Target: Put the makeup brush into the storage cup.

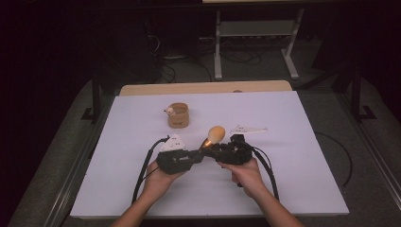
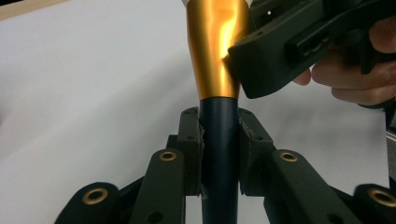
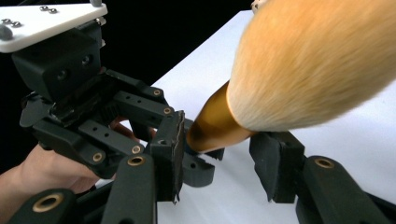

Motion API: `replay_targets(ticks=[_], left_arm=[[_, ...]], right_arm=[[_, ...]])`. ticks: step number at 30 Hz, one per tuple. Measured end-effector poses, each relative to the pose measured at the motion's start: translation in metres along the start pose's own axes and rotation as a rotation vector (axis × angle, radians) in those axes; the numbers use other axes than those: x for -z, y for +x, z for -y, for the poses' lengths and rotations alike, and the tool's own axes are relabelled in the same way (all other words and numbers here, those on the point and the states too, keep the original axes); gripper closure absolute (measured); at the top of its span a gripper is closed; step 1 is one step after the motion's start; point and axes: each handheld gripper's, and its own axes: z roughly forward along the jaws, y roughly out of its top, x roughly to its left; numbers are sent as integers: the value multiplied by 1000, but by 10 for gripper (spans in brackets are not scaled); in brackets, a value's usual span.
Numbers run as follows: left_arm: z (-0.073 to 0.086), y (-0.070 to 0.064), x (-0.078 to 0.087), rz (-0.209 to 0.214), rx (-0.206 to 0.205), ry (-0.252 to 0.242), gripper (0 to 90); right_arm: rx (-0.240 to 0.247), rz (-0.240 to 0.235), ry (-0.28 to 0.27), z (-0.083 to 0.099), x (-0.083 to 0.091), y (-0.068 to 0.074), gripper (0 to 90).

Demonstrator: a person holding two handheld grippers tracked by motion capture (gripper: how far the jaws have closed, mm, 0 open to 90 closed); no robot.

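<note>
Left gripper (image 2: 219, 140) clamps brush (image 2: 215, 51), bristles pointing away.

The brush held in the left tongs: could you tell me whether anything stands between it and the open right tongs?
Nothing visible does. The left tongs clamp the brush by its dark handle, and the right tongs already sit open around its gold ferrule.

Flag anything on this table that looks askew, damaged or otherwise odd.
Nothing stands out. The makeup brush is intact, its dark handle clamped in the left gripper, while the right gripper sits open around its gold ferrule. The small brown cup stands upright on the white table.
</note>
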Motion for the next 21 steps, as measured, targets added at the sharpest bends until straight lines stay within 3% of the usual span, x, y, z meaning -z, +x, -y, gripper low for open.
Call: replay_targets(ticks=[21], left_arm=[[0, -6, -6, 23, -2, -5, 738]], right_arm=[[-4, 0, -38, -2, -2, 1, 600]])
